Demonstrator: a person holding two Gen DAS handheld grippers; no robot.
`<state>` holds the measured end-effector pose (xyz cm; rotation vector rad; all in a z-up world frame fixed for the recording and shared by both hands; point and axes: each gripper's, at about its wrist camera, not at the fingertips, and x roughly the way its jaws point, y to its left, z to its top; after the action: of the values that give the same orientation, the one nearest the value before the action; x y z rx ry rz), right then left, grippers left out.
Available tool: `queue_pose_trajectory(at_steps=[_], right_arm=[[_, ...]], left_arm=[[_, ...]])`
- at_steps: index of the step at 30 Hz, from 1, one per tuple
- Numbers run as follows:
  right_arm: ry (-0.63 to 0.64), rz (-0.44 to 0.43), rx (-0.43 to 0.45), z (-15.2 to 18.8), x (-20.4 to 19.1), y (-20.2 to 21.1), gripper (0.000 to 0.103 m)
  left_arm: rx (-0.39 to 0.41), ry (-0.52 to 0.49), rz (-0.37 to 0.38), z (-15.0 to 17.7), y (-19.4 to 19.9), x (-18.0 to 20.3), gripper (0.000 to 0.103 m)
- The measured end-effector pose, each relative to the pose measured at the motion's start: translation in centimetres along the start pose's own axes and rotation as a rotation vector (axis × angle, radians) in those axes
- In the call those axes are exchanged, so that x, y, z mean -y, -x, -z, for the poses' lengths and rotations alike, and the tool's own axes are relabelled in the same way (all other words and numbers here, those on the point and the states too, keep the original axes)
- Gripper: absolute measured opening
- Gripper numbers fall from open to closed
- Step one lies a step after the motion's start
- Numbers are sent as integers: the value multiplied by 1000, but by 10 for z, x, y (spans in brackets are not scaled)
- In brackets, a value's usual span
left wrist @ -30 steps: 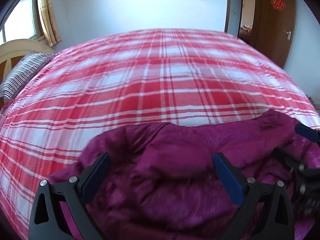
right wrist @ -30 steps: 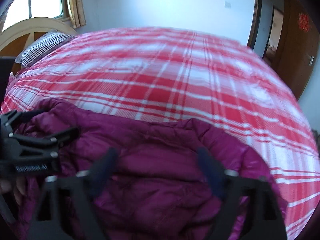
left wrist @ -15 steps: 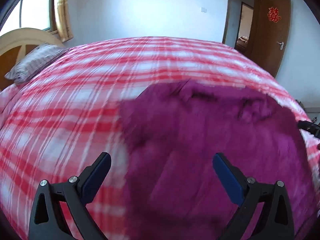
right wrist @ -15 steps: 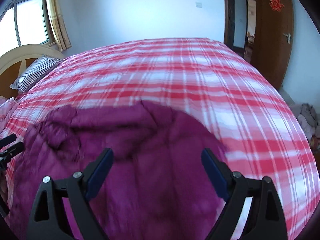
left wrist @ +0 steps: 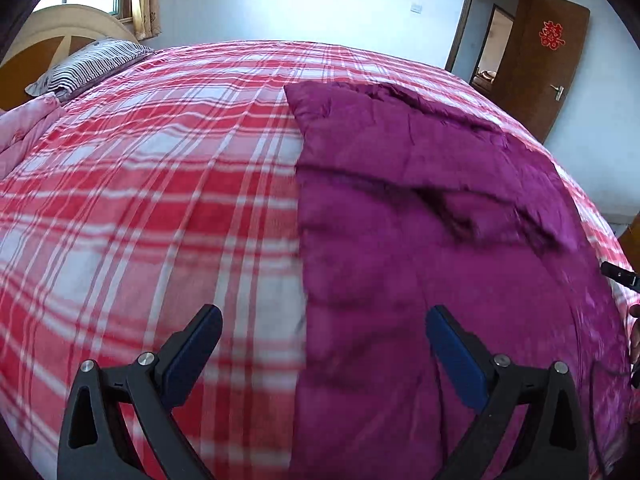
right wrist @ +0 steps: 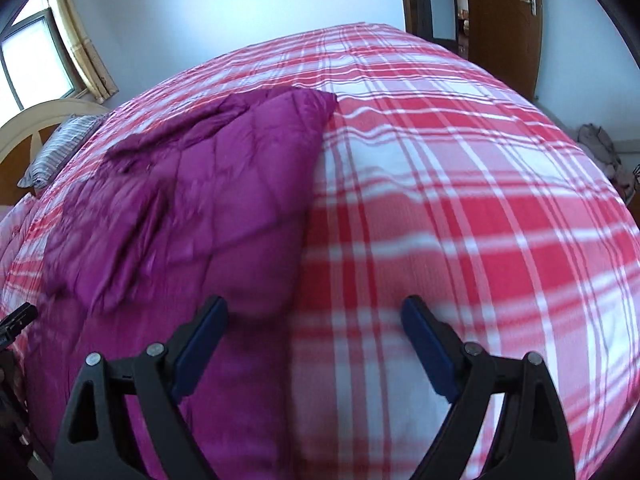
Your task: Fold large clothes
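Ahead of your jaws the plaid bed [left wrist: 160, 184] lies open; only the purple coat [left wrist: 420, 220] crosses between them.

Purple jacket [left wrist: 420, 220] hem beyond frame bottom

The magenta quilted padded jacket [left wrist: 420, 216] [right wrist: 192, 200] looked like thin synthetic cloth with a faint sheen, stitched into puffy panels, filling the right of the left wrist view. Under it the red-and-white checked bedsheet [left wrist: 152, 184] [right wrist: 460, 184] was plain woven cloth, matt, a bit wrinkled. The black left gripper [left wrist: 324, 344] and black right gripper [right wrist: 315, 332] looked like matt plastic with small shiny metal screws and dark blue rubbery-looking pads [left wrist: 452, 356]. Upper right, the brown door [left wrist: 548, 60] was smooth wood with a metal handle. Upper left, the striped pillow [left wrist: 92, 62] was cloth too.
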<state>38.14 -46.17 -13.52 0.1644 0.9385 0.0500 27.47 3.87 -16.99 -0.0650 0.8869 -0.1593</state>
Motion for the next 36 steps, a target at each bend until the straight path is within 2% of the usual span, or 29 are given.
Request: queue_pose_trajectory(at_steps=[3,15,20,23,24,25,26,27,28,29,30,31,36], right_arm=[[0,0,-5,20,0,15,91],[9,14,-2,103,-8,68,87],[7,17,11,132,-13,83,83],[16,26,23,147,-18,89,76],[23,30,25,149,-19,90,70],[29,34,27,152,-21,91,62],[32,32,29,155,-23,94,57],[29,9,24,156,-24,96,42],[22,1,22,158,-25,98,34],[18,-15,22,160,-27,100,30],[8,-52,12,161,-27,100,17],[-14,-89,1,163,-26,99,15],[-49,-142,5,178,-27,108,11]], left_arm=[[-23,-5,9,19,8,-2,102],[13,-81,-2,86,58,-7,102],[29,-108,-10,107,71,-7,102],[45,-120,-23,114,73,-6,98],[53,-123,-22,116,75,-6,90],[60,-133,-14,117,78,-4,74],[65,-146,-2,118,80,-2,67],[66,-159,13,119,83,0,50],[64,-167,34,119,85,2,28],[62,-168,44,120,86,2,21],[61,-166,44,120,88,1,14],[60,-164,56,121,90,-1,9],[61,-133,129,130,107,-13,6]])
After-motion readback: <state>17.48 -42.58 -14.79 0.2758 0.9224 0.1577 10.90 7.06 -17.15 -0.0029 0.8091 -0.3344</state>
